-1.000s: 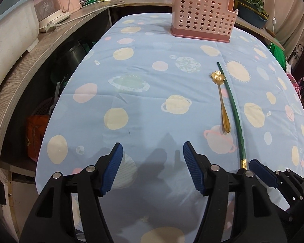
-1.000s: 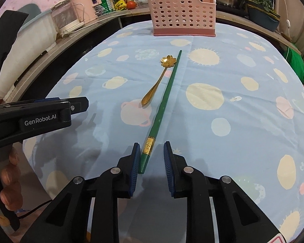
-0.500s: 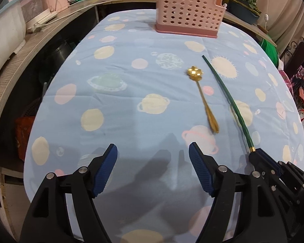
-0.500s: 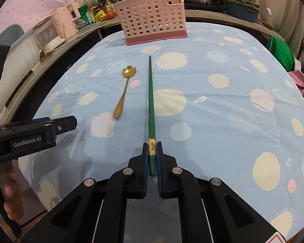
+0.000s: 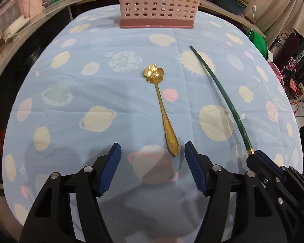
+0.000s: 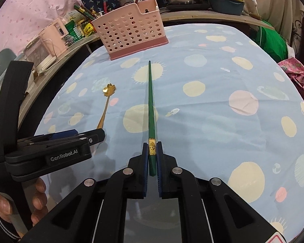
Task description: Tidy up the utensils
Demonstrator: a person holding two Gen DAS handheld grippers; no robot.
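Now my right gripper [image 6: 151,151] is closed tight on the green chopstick [image 6: 151,105], near its thick end w/ the gold band. Both blue pads press on this band, and the stick points straight ahead from the fingers toward the pink utensil basket [image 6: 131,34]. Its thin tip is in front of the basket, not touching it. If the tip rests on the tablecloth [image 6: 223,125] or is a bit lifted, I cannot tell.

My left gripper [image 5: 152,151] is about half open and its jaws are closing at this moment. The handle end of the gold spoon [image 5: 162,109] lies between the two pads, closer to the right one, but no pad presses on it. The spoon lies flat on the cloth, its flower-shaped bowl is ahead of the fingers and the basket stands further ahead, well apart from it. To the right of this gripper I see the chopstick and the other gripper holding it.

In the right wrist view the left gripper is at the left side, and on its black body I read "GenRobot.AI" in white letters. Fingers of a hand [image 6: 18,200] hold its grip below. Labels on the packs and bottles behind the basket are too small to read.
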